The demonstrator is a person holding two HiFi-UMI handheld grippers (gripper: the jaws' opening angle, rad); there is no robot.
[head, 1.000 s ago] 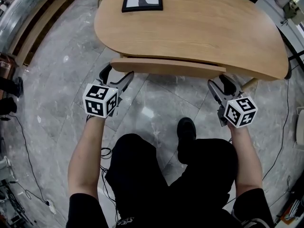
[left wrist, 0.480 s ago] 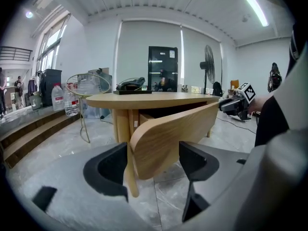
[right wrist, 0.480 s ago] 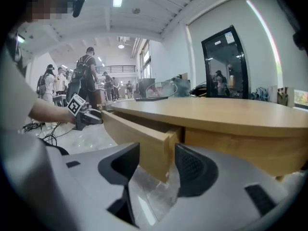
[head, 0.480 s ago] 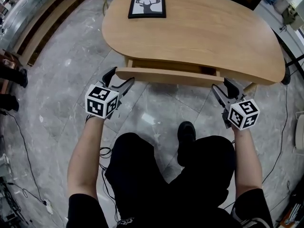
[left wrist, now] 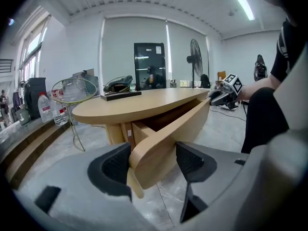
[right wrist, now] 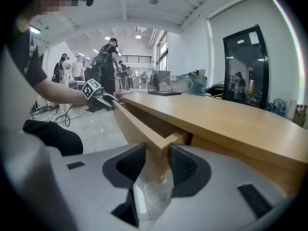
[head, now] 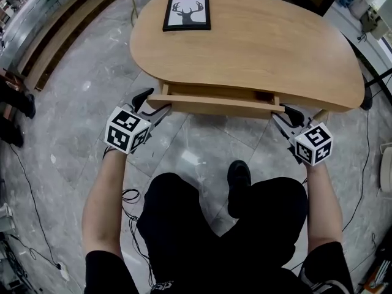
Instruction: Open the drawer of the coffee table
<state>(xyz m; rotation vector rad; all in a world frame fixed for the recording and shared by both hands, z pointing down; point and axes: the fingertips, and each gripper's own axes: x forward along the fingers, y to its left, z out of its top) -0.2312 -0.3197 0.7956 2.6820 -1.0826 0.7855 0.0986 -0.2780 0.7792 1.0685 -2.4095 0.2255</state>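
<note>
Wood, pale and stiff: the drawer point(head: 214, 106) juts part-way out of the coffee table point(head: 257, 48) at its six o'clock edge. It looks rigid and fairly light, with no handle, so I'd judge its front ends the best hold. At nine o'clock the left gripper point(head: 154, 101) straddles one end, jaws closing, one pad still clear. At three o'clock the right gripper point(head: 283, 114) is closing, both pads pinching the other end.

The drawer front point(head: 220, 106) stands out from under the coffee table point(head: 263, 48), one end between the closing jaws of the left gripper point(head: 153, 101), the other between the closing jaws of the right gripper point(head: 285, 115), and a framed deer picture point(head: 187, 12) lies on the table well beyond the left gripper.
</note>
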